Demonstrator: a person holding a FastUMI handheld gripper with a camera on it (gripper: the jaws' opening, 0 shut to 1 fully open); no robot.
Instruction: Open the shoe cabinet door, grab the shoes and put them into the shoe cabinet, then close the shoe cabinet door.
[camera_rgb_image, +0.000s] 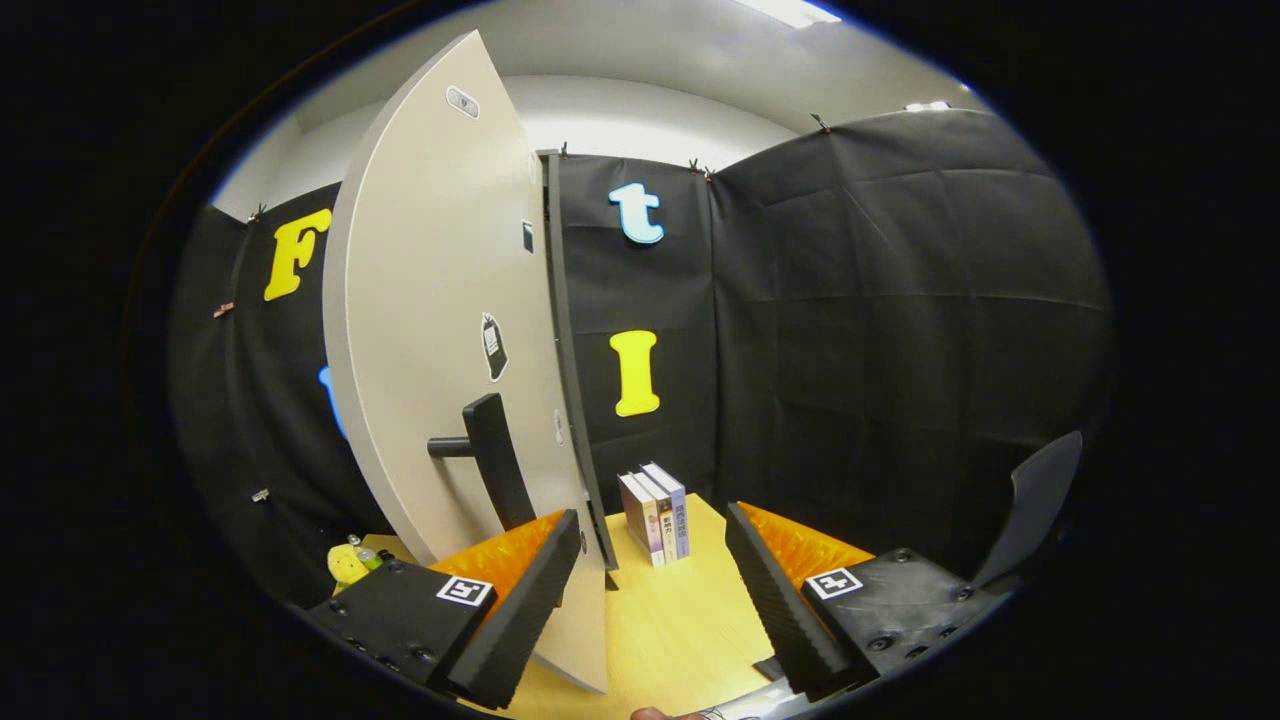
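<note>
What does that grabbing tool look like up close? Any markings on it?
The gripper has two long, wedge-shaped fingers with ribbed inner faces, standing open with nothing between them. Each finger is fixed to a blocky black mount held by round screws and carrying a small square black-and-white marker tag.

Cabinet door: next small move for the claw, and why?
Probably back the claw off and go find the shoes. The cabinet door already stands swung open, its handle just beyond the left finger, and the open fingers hold nothing.
</note>
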